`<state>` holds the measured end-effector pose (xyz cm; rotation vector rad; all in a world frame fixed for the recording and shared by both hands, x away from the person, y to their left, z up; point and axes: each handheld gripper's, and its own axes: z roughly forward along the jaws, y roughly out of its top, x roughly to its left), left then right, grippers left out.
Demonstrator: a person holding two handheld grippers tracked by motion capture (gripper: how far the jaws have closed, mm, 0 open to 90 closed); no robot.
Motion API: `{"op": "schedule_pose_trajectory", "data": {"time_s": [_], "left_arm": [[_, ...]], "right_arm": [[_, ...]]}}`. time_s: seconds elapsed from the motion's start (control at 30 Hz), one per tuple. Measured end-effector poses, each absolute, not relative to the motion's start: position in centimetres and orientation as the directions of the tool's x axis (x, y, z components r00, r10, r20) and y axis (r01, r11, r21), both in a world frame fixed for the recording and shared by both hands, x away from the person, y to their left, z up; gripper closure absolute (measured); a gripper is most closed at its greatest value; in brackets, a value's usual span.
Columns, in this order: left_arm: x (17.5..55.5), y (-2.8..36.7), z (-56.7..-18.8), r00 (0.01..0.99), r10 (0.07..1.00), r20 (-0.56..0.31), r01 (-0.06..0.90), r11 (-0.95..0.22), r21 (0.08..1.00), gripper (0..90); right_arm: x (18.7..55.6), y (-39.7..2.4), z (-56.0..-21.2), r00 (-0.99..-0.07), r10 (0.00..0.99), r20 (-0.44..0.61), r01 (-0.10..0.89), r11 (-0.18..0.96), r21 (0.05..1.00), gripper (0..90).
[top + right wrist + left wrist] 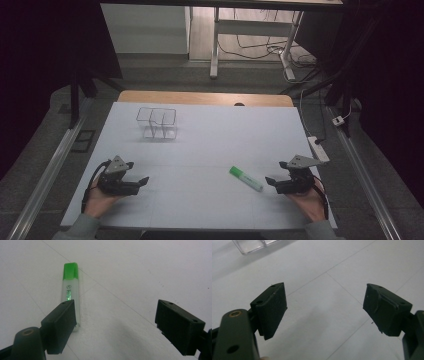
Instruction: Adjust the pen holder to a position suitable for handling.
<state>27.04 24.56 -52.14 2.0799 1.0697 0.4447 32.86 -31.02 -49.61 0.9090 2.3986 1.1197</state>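
We hold the right gripper (274,181) low over the near right part of the counter (210,135), its two black jaws spread wide with nothing between them. In the right gripper view the jaws are blocky, matte rectangular pads with small screw holes, and the left one stands just beside the near end of the highlighter (70,293), partly covering it; we cannot tell whether it touches. The highlighter (246,178) lies flat on the counter, just left of this gripper's tips and near the middle of the near half. It is a slim, flattened stick with a bright green cap at its far end and a pale, translucent body that carries dark print and a green glow inside.

Our left gripper (141,181) sits at the near left, well apart from the highlighter, held in a hand (102,202) that comes in from the bottom edge. Its jaws are also spread, empty, over bare counter; in its own view the right pad looks scuffed and ragged along the edge. A grey three-cornered plate tops each gripper.

The counter surface is smooth, matt white, crossed by thin straight seams. Far left of centre stands a clear plastic organiser (157,123), a boxy, thin-walled shape split into compartments, and its corner shows at the top of the left gripper view (254,245). A wooden strip (205,98) edges the far side.
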Motion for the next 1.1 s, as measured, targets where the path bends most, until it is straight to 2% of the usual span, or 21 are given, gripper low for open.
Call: {"op": "schedule_pose_trajectory", "data": {"time_s": [0.8,1.1], "left_arm": [[31.2,25.1,-50.9,0.553,0.832,-0.048,0.581,-0.344,0.737,21.2],[33.7,26.5,-49.0,0.524,0.85,-0.052,0.592,-0.32,0.74,24.2]], "right_arm": [[32.9,-31.2,-49.5,-0.731,0.682,-0.035,0.407,0.476,0.779,18.5],[32.9,-31.2,-49.6,-0.732,0.68,-0.031,0.41,0.477,0.777,18.5]]}}
